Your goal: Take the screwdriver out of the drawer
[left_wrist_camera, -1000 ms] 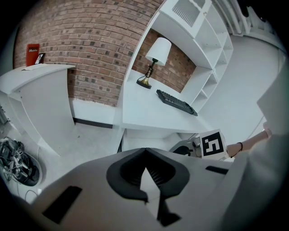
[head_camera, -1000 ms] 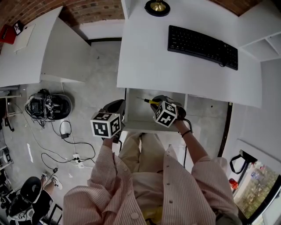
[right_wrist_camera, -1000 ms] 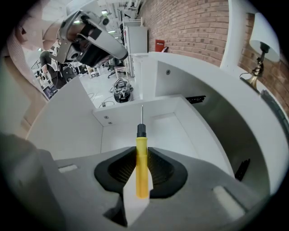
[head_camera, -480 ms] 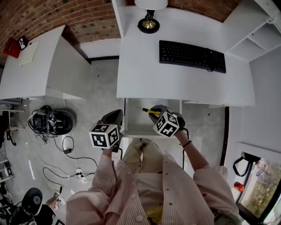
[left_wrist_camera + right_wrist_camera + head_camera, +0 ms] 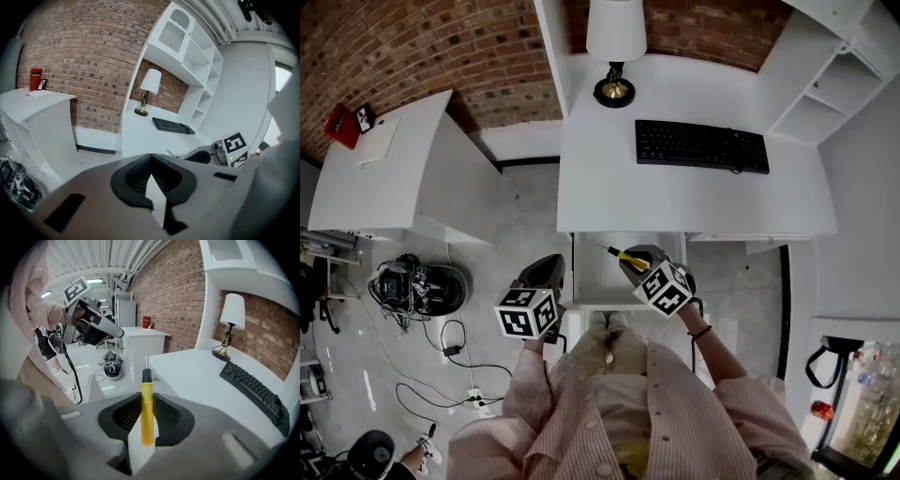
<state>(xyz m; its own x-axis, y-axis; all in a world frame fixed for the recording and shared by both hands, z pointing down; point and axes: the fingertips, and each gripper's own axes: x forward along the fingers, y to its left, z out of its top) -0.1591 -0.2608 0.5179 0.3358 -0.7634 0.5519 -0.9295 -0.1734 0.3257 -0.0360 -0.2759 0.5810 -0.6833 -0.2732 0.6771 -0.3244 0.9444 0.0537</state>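
Screwdriver (image 5: 147, 408) clamped in jaws of right hand-held gripper (image 5: 146, 420), shaft protruding forward

White tabletop (image 5: 694, 202) at centre, back edge against a red brick wall (image 5: 441, 47). At the tabletop's back: lamp (image 5: 615, 37) with white shade and brass base, and a black keyboard (image 5: 701, 145) to the lamp's right. White open shelves (image 5: 825, 84) rise at the tabletop's right end. Left of the tabletop, well apart: second tabletop (image 5: 384, 178), also white. Grey floor (image 5: 520, 216) between them, with loose cables (image 5: 450, 328) lying on it. Window (image 5: 862, 422) at the tabletop's near right. Light even.
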